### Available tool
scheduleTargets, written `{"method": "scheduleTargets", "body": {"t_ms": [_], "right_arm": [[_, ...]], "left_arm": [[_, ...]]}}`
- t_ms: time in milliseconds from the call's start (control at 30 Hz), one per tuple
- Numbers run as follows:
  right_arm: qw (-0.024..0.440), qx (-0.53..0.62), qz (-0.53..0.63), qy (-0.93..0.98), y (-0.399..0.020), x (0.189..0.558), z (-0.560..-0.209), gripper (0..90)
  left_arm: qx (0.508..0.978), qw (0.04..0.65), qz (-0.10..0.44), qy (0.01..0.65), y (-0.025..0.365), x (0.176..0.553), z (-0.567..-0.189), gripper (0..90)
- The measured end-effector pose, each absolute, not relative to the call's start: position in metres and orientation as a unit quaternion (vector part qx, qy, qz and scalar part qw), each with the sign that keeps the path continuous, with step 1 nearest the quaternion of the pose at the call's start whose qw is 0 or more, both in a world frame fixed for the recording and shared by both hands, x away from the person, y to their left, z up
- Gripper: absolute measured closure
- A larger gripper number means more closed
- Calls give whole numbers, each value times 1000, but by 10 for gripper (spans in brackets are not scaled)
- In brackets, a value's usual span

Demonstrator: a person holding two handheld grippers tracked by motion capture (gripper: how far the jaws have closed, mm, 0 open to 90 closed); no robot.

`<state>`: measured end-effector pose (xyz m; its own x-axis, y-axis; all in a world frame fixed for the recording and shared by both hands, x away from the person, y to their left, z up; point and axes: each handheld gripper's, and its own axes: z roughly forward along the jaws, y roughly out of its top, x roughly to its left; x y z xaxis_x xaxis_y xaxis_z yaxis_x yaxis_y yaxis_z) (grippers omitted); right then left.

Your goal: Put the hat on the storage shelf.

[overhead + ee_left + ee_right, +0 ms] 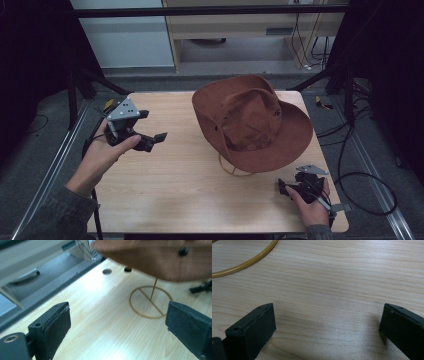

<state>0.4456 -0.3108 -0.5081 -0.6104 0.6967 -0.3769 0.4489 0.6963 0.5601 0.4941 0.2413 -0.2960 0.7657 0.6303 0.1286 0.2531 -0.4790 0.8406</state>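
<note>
A brown brimmed hat (252, 122) sits tilted on a thin wooden stand with a ring base (234, 169) on the light wooden table (170, 190). My left gripper (150, 141) is held above the table's left side, open, its jaws pointing toward the hat. In the left gripper view the hat's brim (155, 257) hangs over the ring base (150, 302) ahead of the spread jaws. My right gripper (289, 189) rests low near the front right corner, open over bare wood. A curve of the ring (249, 262) lies ahead of its jaws.
A wooden cabinet (240, 30) and loose cables (360, 175) lie on the floor beyond and right of the table. Black frame bars (85, 85) stand at both sides. Two round holes (107, 271) mark the tabletop near its edge.
</note>
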Motion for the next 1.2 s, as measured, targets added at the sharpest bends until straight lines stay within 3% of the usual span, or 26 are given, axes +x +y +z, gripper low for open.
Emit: {"method": "scheduleTargets", "body": {"t_ms": [1200], "right_arm": [[295, 328, 208, 873, -311, 445, -508, 5]], "left_arm": [[847, 359, 147, 363, 283, 503, -459, 57]]}}
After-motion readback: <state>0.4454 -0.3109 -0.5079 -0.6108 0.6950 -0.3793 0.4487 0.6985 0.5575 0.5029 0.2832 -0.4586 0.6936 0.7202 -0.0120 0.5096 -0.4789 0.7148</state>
